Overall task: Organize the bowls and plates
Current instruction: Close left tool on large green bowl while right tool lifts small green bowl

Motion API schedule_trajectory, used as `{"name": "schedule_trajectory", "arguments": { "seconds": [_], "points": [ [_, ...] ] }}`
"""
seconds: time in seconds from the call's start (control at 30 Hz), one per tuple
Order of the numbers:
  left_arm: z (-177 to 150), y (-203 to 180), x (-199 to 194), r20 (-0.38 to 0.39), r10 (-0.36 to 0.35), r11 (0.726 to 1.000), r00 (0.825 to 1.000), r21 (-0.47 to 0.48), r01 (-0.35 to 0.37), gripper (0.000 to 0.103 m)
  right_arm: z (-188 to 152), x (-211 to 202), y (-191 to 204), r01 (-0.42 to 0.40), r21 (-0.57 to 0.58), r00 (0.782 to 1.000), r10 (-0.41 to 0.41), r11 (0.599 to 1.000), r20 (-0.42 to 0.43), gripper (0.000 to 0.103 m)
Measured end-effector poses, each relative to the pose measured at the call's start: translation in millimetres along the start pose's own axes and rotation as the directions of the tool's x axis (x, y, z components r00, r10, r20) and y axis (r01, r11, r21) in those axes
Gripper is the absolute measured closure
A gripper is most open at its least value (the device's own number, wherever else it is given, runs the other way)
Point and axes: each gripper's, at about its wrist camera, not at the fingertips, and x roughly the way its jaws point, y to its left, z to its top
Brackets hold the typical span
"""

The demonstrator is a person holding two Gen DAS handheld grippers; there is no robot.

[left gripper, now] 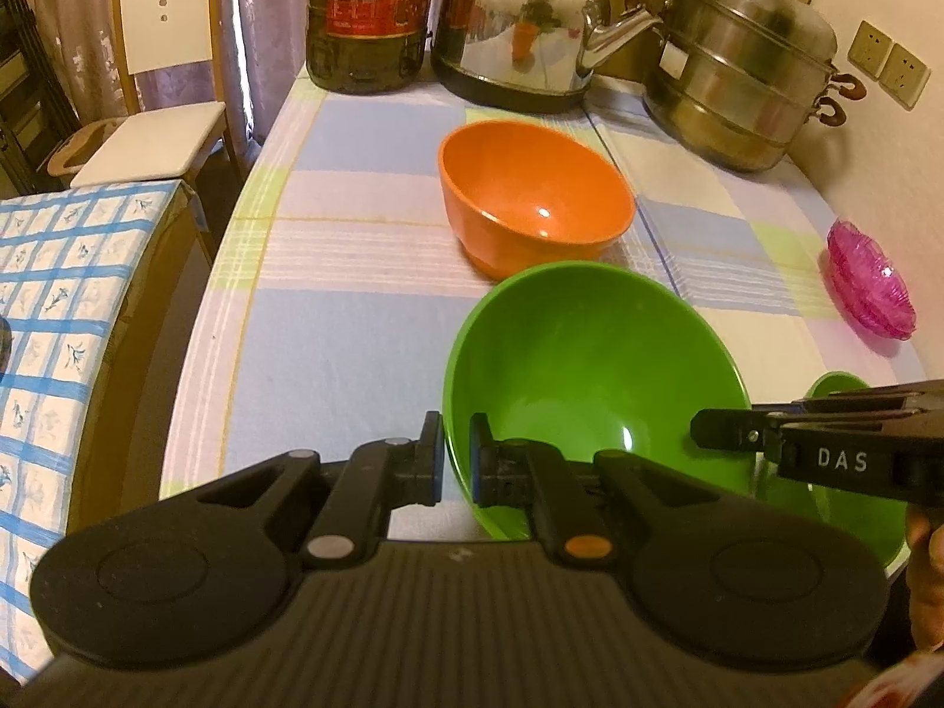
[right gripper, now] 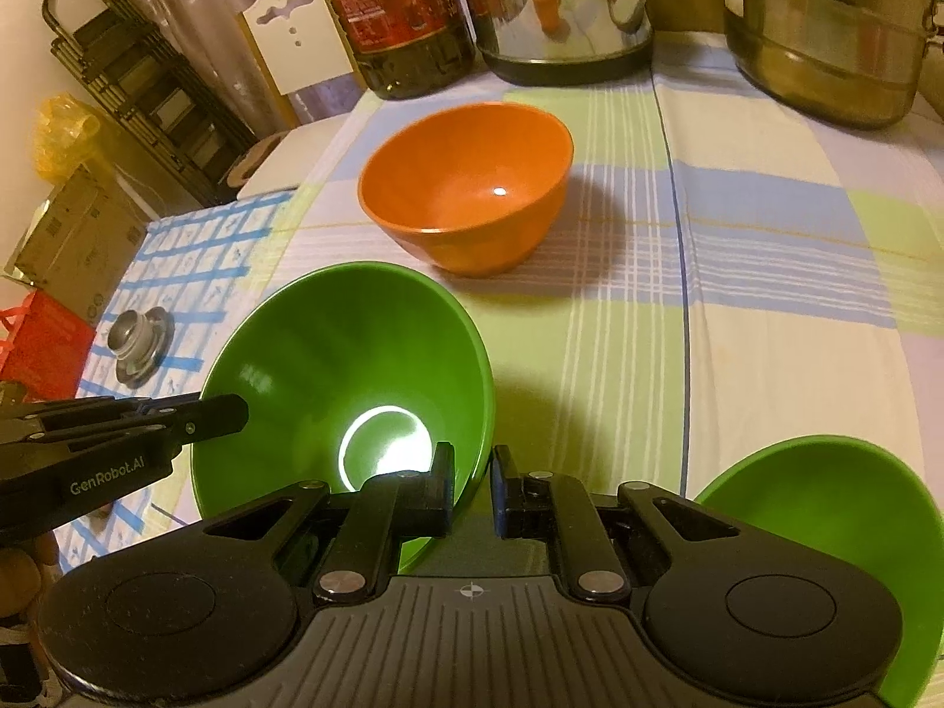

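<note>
A large green bowl [left gripper: 590, 377] is held tilted above the table between both grippers. My left gripper [left gripper: 455, 460] is shut on its left rim. My right gripper [right gripper: 473, 484] is shut on the opposite rim of the same green bowl [right gripper: 348, 366]. The right gripper also shows in the left wrist view [left gripper: 725, 433]. An orange bowl [left gripper: 531, 194] stands upright on the checked tablecloth just beyond; it also shows in the right wrist view [right gripper: 472, 183]. A second green bowl [right gripper: 826, 519] sits at the near right, also visible in the left wrist view [left gripper: 838, 392].
A pink glass dish stack [left gripper: 870, 283] sits at the right edge. At the back stand an oil bottle [left gripper: 369, 12], a steel kettle [left gripper: 525, 23] and a steel steamer pot [left gripper: 743, 82]. A chair [left gripper: 159, 88] and a blue-checked side table [left gripper: 53, 307] are to the left.
</note>
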Motion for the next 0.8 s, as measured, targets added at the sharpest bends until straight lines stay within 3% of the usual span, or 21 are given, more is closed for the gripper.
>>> {"name": "schedule_trajectory", "arguments": {
  "seconds": [0.4, 0.8],
  "points": [
    [8.8, -18.4, -39.7, 0.036, -0.011, 1.000, 0.999, 0.021, 0.010, 0.096, 1.0, -46.3, 4.7, -0.004, -0.004, 0.999, 0.004, 1.000, 0.049, 0.091],
    [11.8, -62.1, -70.8, 0.064, -0.055, 0.996, 0.996, 0.076, 0.050, 0.096, -8.6, -100.0, -13.5, 0.012, 0.016, 0.995, -0.014, 1.000, 0.101, 0.091]
  ]
}}
